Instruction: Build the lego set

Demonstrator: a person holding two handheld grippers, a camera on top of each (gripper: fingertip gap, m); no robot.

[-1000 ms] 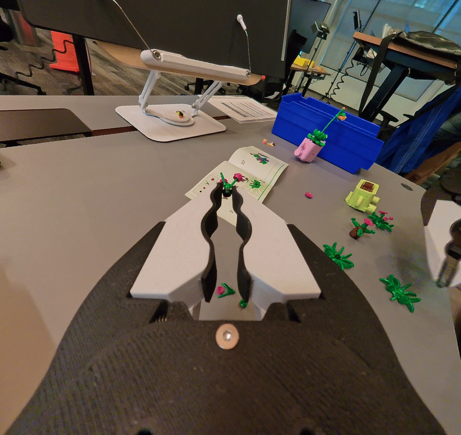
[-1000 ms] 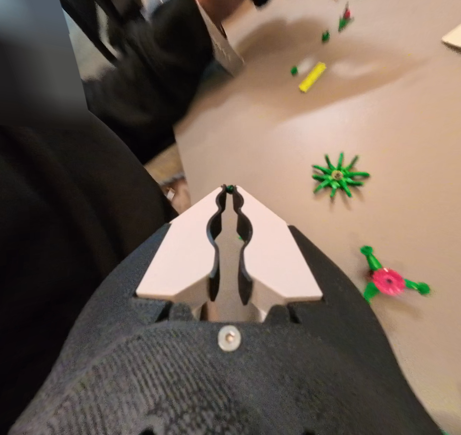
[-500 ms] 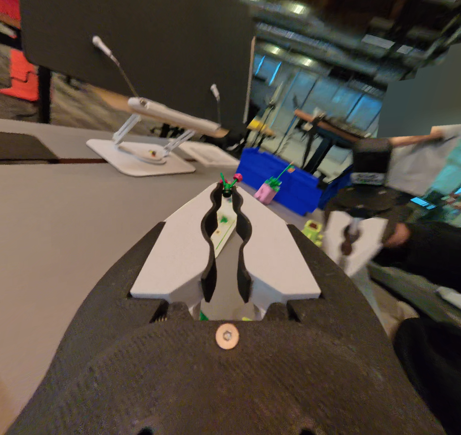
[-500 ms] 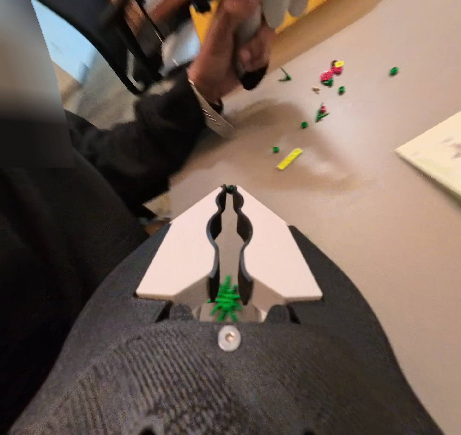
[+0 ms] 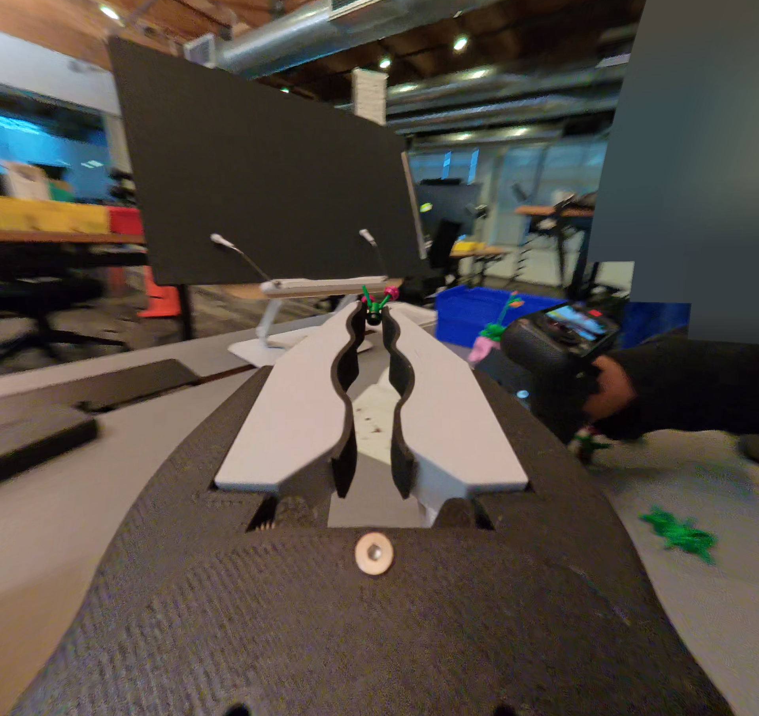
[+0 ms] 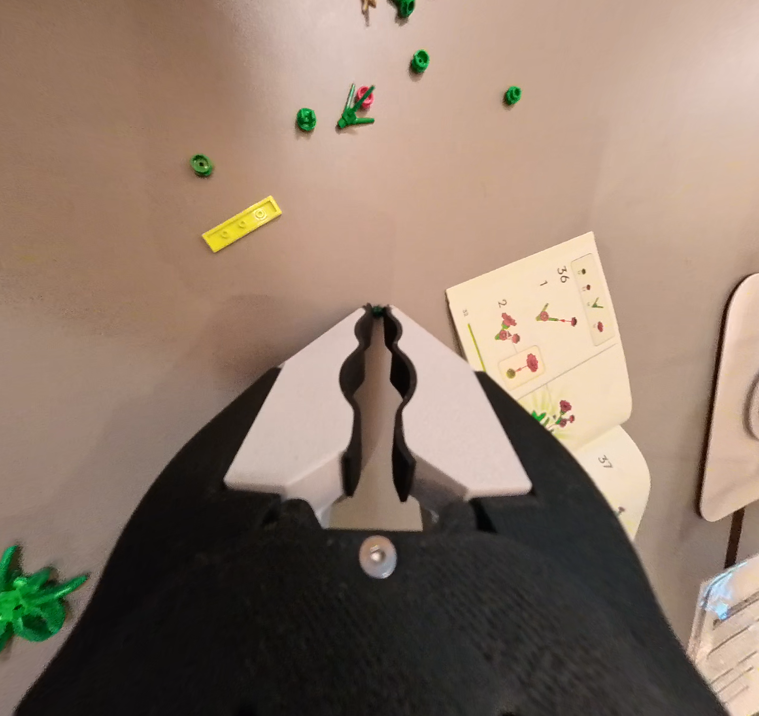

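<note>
Left gripper pinches a green flower stem at its tips, raised above the table; right gripper clamps a tiny green piece, mostly hidden, type unclear.

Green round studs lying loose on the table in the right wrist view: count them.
4. One far left, one beside the flower stem, one at upper centre, one to the right. Others may be hidden under the gripper body.

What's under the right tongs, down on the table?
Bare table shows between the right tongs, with a booklet partly tucked under their right side. The body hides anything directly beneath.
</note>
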